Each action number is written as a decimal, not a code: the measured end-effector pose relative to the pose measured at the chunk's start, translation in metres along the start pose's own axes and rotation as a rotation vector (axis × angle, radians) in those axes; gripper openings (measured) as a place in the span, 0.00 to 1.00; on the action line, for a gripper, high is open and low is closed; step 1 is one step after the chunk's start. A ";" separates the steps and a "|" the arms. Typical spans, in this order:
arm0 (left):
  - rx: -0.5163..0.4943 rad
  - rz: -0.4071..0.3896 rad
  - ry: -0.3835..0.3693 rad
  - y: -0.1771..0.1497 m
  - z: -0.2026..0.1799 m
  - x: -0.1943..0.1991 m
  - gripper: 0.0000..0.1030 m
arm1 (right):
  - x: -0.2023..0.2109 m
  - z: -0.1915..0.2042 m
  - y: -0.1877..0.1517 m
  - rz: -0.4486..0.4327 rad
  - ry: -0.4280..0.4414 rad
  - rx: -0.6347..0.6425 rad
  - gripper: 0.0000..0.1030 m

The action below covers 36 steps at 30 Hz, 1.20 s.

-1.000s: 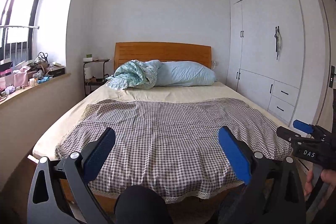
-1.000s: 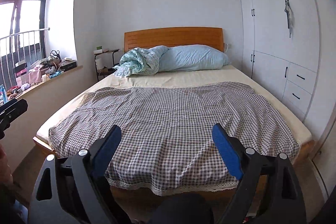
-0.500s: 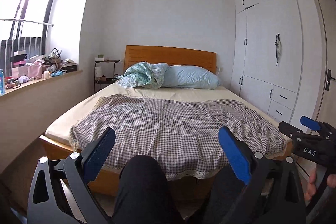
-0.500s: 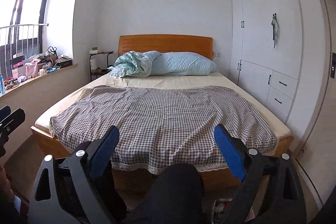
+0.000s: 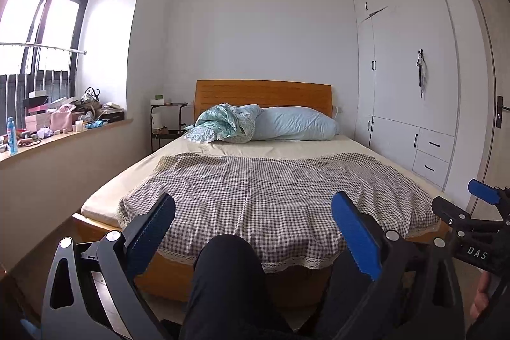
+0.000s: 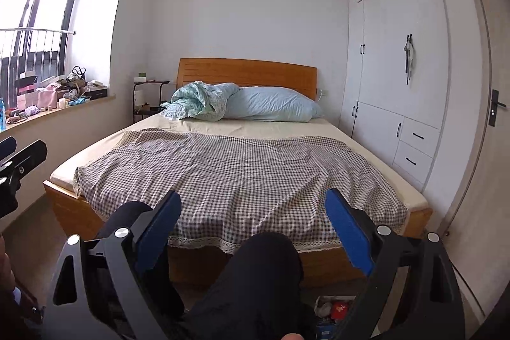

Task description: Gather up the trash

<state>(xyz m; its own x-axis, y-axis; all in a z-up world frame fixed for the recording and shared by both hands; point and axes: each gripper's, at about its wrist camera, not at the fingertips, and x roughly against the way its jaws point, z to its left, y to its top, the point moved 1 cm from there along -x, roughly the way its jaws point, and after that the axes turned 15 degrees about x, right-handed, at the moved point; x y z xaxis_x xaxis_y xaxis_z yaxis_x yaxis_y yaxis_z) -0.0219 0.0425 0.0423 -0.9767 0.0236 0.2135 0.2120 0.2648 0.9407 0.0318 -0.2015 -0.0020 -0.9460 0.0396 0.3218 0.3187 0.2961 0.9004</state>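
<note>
**Observer:** What have your tools got right now?

**Operator:** Nothing. My left tool (image 5: 253, 212) is spread wide, its blue pads (image 5: 353, 228) well apart with only air between them. My right tool (image 6: 253, 211) is the same: released, nothing held. Both point at the foot of the bed (image 6: 223, 161), with the person's dark-trousered knee (image 6: 267, 257) just under each.

**Observer:** And the trash?

**Operator:** The only likely bit I can see is below my right tool, low and slightly right: a small clutter of wrappers or packets (image 6: 331, 308) on the floor near the bed's foot, something red among pale scraps. It's half hidden by the tool's frame, so I can't say whether it sits in a container or loose.

**Observer:** How will it handle?

**Operator:** I'd guess light and crumpled, thin film or paper that gives under the pads and may slip. I'd pinch a bunched fold, not a flat edge, and squeeze fully, since there's nothing fragile to crush as far as I can judge.

**Observer:** Anything further out?

**Operator:** Ahead, the checked cover (image 5: 271, 190) looks bare. Far left, the window ledge (image 5: 63, 134) carries boxes and a blue bottle (image 5: 12, 134); whether any of that is trash, I can't tell.
</note>
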 end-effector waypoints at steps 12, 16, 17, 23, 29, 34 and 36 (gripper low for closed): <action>-0.002 0.023 -0.014 -0.005 0.002 -0.003 0.93 | 0.006 0.001 -0.004 -0.003 0.020 -0.009 0.85; -0.007 0.024 -0.019 -0.005 0.001 -0.003 0.93 | 0.008 0.001 -0.004 -0.007 0.019 -0.008 0.85; -0.009 0.025 -0.020 -0.004 0.001 -0.004 0.93 | 0.008 0.001 -0.004 -0.007 0.021 -0.011 0.85; -0.012 0.024 -0.022 -0.005 0.001 -0.003 0.93 | 0.007 -0.001 -0.004 -0.006 0.011 -0.017 0.85; -0.013 0.024 -0.023 -0.005 0.001 -0.003 0.93 | 0.005 -0.002 -0.004 -0.002 0.011 -0.022 0.85; -0.016 0.024 -0.022 -0.006 0.002 -0.003 0.93 | 0.006 -0.003 -0.005 -0.002 0.005 -0.021 0.85; -0.016 0.025 -0.024 -0.006 0.001 -0.003 0.93 | 0.005 -0.003 -0.005 -0.001 0.006 -0.023 0.85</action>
<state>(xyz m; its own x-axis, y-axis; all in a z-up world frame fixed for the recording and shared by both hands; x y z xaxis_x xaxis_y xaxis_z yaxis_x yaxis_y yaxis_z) -0.0198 0.0420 0.0357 -0.9714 0.0531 0.2312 0.2371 0.2481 0.9393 0.0258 -0.2055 -0.0037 -0.9459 0.0341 0.3225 0.3192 0.2739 0.9072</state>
